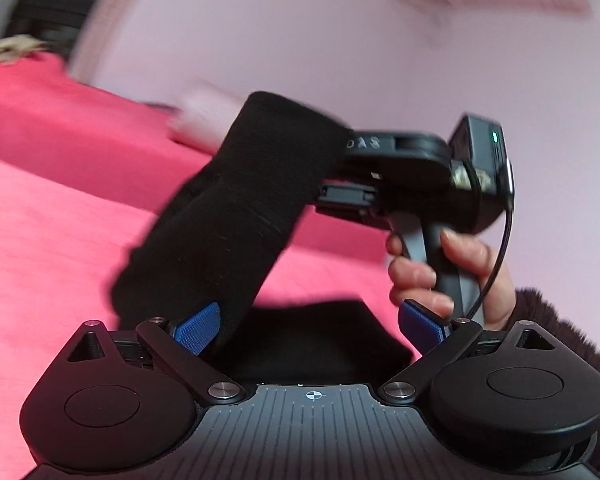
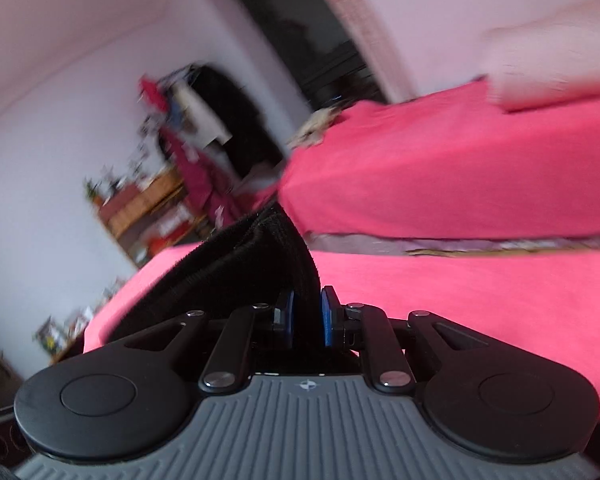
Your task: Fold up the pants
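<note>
The blurred shelf [image 2: 140, 208] contents are unreadable; black pants [image 1: 236, 208] hide the right claw's tips.

Black pants [image 1: 236, 216] hang from the right tongs [image 1: 342, 168], held by a hand [image 1: 452, 276]. The left tongs [image 1: 312, 324] stand wide apart above a pink bed [image 1: 52, 200], one blue pad touching the cloth.

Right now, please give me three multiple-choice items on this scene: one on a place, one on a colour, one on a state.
1. Where does the black pants fabric hang?
A. Above the sheet
B. In a drawer
C. On a chair

2. What colour is the sheet?
A. Green
B. Pink-red
C. White

3. How is the right gripper?
A. Wide open, empty
B. Out of view
C. Shut on the pants

Key: 1 A, the fabric is lifted over the bed. 2 B, the cover is pink-red in both views. 3 C, its blue pads pinch black cloth, while the left gripper stands open.
</note>
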`<control>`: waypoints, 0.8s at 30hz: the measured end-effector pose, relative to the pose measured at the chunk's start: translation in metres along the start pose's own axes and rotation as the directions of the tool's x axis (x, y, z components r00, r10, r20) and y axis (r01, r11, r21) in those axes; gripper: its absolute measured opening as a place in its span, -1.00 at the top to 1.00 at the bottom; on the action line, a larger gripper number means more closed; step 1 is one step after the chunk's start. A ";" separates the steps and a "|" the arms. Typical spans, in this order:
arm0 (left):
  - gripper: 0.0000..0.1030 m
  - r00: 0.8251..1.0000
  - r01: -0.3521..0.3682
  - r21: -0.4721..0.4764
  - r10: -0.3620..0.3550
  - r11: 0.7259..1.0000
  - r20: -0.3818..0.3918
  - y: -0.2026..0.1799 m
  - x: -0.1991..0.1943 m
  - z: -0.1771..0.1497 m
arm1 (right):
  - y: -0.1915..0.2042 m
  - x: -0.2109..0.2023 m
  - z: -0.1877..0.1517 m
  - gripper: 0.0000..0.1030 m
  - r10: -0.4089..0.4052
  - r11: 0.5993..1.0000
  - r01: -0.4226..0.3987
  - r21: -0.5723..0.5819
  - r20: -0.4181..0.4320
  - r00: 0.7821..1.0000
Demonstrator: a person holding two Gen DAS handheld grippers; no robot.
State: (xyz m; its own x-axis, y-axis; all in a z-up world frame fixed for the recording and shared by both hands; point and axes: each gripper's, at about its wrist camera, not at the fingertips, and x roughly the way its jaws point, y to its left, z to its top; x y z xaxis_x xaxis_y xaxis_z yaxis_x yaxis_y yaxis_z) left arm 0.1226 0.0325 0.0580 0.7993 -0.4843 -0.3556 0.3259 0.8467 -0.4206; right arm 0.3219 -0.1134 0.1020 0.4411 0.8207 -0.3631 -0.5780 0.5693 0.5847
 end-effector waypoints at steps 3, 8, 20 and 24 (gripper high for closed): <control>-1.00 0.992 -0.018 0.096 0.030 0.995 -0.124 -0.015 0.039 -0.016 | -0.057 -0.038 -0.023 0.66 -0.143 0.984 0.142 0.111 0.004 0.990; -1.00 0.992 0.009 0.180 0.015 0.984 -0.129 -0.015 0.030 -0.027 | -0.124 -0.104 -0.058 -0.37 -0.250 0.918 0.228 0.325 0.026 0.968; -1.00 0.982 -0.183 0.051 0.180 0.982 0.057 0.044 -0.015 -0.012 | -0.085 -0.042 -0.061 -0.49 -0.263 0.925 0.275 0.261 -0.083 0.961; -1.00 0.973 -0.222 0.002 0.221 0.975 0.073 0.062 -0.015 -0.007 | -0.065 -0.022 -0.067 0.66 -0.286 0.933 0.313 0.181 -0.161 0.945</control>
State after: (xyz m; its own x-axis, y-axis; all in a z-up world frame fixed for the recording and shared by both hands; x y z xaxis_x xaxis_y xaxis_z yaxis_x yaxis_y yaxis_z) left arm 0.1269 0.0909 0.0315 0.8861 -0.2680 -0.3783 0.1417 0.9335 -0.3295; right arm 0.3038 -0.1650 0.0236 0.4715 0.6205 -0.6266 -0.2772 0.7788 0.5627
